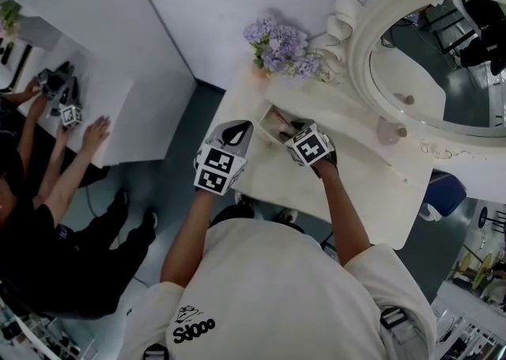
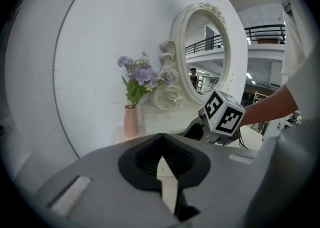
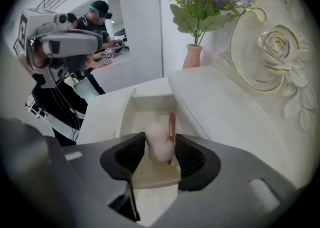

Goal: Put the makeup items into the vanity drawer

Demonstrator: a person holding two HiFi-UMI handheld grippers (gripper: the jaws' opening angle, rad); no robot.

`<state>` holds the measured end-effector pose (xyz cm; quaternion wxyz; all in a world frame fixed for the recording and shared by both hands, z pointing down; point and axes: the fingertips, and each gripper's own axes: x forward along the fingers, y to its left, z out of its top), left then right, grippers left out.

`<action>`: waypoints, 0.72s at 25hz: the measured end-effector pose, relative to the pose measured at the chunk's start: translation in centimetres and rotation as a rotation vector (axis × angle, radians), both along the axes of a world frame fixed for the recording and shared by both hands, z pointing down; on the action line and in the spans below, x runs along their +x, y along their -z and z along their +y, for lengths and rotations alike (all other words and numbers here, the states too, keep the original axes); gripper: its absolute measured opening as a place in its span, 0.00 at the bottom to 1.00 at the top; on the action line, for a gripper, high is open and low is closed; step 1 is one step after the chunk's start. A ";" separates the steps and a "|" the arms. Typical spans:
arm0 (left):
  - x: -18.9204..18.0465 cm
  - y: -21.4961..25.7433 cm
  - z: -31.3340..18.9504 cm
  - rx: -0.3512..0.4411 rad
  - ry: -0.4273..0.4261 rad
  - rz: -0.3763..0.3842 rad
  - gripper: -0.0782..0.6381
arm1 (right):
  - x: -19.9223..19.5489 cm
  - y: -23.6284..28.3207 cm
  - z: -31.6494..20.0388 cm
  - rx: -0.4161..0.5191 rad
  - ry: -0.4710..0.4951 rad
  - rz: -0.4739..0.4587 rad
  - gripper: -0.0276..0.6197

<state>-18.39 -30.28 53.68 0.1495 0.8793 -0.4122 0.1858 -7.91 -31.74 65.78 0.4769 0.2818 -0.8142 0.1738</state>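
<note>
The cream vanity's drawer (image 1: 263, 130) (image 3: 127, 114) stands pulled out. My right gripper (image 1: 291, 127) (image 3: 160, 154) hangs over it, jaws open. A pale pink makeup sponge (image 3: 159, 143), blurred, sits between the pads without being pressed. A slim red stick (image 3: 172, 124) lies in the drawer beside it. My left gripper (image 1: 237, 130) (image 2: 161, 159) is held by the vanity's left edge, shut and holding nothing. Its view catches the right gripper's marker cube (image 2: 223, 113).
A pink vase of purple flowers (image 1: 281, 48) (image 3: 192, 55) (image 2: 131, 121) stands at the vanity's back corner beside the oval mirror (image 1: 427, 66). A small round pinkish item (image 1: 389, 130) rests on the vanity top (image 1: 371, 192). Another person (image 1: 47, 192) works at a white table on the left.
</note>
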 end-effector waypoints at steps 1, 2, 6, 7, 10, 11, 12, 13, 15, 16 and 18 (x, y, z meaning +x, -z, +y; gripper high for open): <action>0.1 0.1 0.0 0.001 -0.008 0.001 0.14 | 0.1 0.2 0.0 -0.002 -0.021 -0.020 0.35; 0.3 0.1 0.0 0.001 -0.016 0.001 0.14 | 0.1 0.5 -0.1 -0.003 -0.041 -0.043 0.36; 0.7 0.4 0.2 0.002 -0.038 0.006 0.14 | 0.5 2.3 -0.2 0.028 -0.095 -0.103 0.38; 0.9 0.6 0.3 0.004 -0.047 0.008 0.14 | 0.7 2.8 -0.1 0.047 -0.103 -0.105 0.37; 1.8 0.9 0.5 0.012 -0.082 0.008 0.14 | 2.1 5.0 0.0 0.141 -0.153 -0.100 0.27; 2.3 1.0 0.5 0.016 -0.092 0.007 0.14 | 2.8 5.9 0.0 0.179 -0.181 -0.103 0.22; 2.8 1.2 0.4 0.020 -0.101 0.006 0.14 | 3.6 6.8 0.0 0.214 -0.213 -0.110 0.17; 3.3 1.4 0.4 0.027 -0.111 0.006 0.14 | 4.4 7.7 0.0 0.246 -0.247 -0.120 0.12; 4.4 2.3 0.2 0.048 -0.132 0.006 0.14 | 6.3 9.6 0.3 0.297 -0.305 -0.145 0.05; 4.9 2.9 0.2 0.061 -0.140 0.007 0.14 | 7.1 10.7 0.6 0.317 -0.325 -0.160 0.05; 6.1 4.2 0.2 0.089 -0.154 0.006 0.14 | 8.9 12.9 1.2 0.358 -0.361 -0.191 0.05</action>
